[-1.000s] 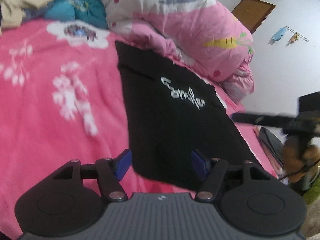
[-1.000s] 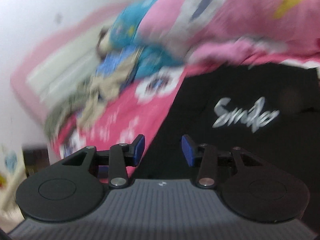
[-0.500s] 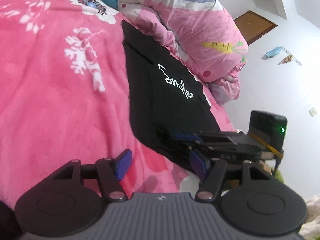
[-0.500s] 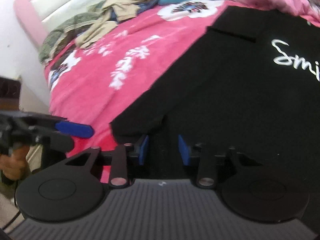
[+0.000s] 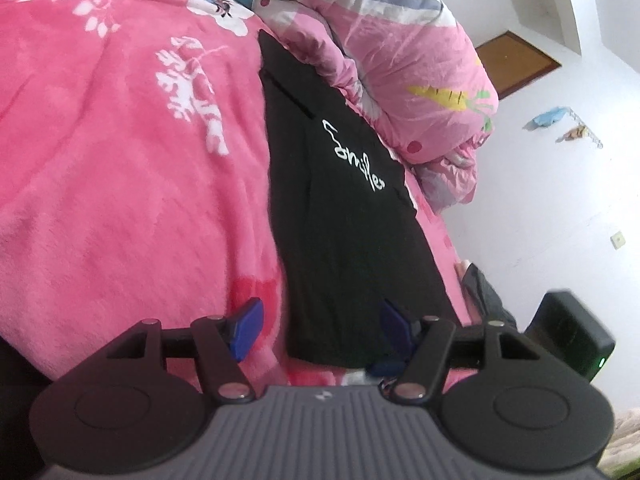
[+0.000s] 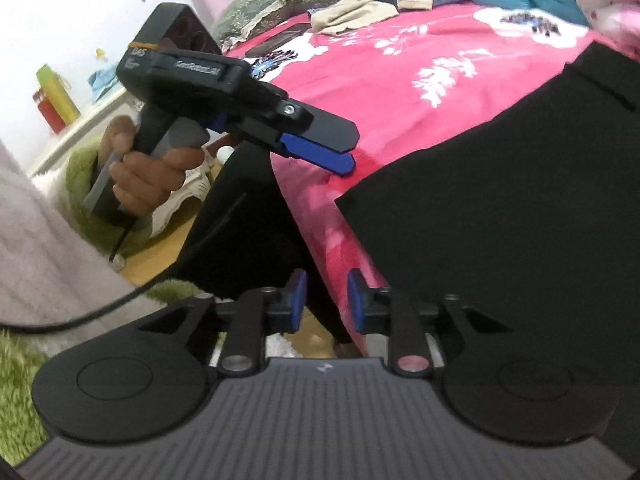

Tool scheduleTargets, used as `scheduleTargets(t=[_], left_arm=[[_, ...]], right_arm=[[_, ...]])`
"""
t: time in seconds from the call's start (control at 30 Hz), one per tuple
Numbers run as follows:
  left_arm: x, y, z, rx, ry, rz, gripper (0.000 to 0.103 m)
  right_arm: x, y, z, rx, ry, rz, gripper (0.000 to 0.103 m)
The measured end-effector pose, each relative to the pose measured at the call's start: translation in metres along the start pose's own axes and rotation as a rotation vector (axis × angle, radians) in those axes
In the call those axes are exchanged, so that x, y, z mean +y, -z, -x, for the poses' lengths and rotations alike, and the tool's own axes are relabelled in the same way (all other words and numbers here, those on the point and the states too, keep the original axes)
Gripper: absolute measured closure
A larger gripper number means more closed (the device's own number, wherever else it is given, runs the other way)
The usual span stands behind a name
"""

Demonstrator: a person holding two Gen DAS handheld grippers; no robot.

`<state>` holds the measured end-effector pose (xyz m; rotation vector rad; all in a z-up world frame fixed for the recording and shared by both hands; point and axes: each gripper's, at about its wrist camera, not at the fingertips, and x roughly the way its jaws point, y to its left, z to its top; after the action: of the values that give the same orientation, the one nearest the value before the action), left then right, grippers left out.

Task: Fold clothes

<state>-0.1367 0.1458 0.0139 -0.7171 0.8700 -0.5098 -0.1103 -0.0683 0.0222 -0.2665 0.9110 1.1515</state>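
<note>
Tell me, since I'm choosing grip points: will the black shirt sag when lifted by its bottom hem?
Probably. The black shirt lies thin and flat on the pink blanket, so it likely drapes. The fuzzy blanket may drag at it.

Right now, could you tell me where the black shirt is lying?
The black shirt lies flat on the pink blanket, right of centre in the left wrist view, beside the pink quilt.
</note>
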Motion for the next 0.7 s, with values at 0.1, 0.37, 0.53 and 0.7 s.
scheduleTargets(t=[0.1,0.37,0.53,0.7], left_arm=[[-0.007,0.003,-0.007,0.013,-0.039,-0.046,0.038],[-0.043,0.022,-0.024,-0.02,-0.254,-0.26,0.06],[-0.055,0.031,-0.025,-0.044,-0.32,-0.34,0.085],[-0.06,0.034,-0.023,-0.054,-0.305,-0.386,0.094]], right_arm=[[-0.007,-0.003,0.011,-0.046,0.05,-0.034,0.075],[-0.051,-0.013,0.023,-0.186,0.107,-0.314,0.07],[-0.079,-0.023,0.014,-0.206,0.086,-0.505,0.07],[-0.067,-0.041,-0.01,-0.135,0.058,-0.499,0.07]])
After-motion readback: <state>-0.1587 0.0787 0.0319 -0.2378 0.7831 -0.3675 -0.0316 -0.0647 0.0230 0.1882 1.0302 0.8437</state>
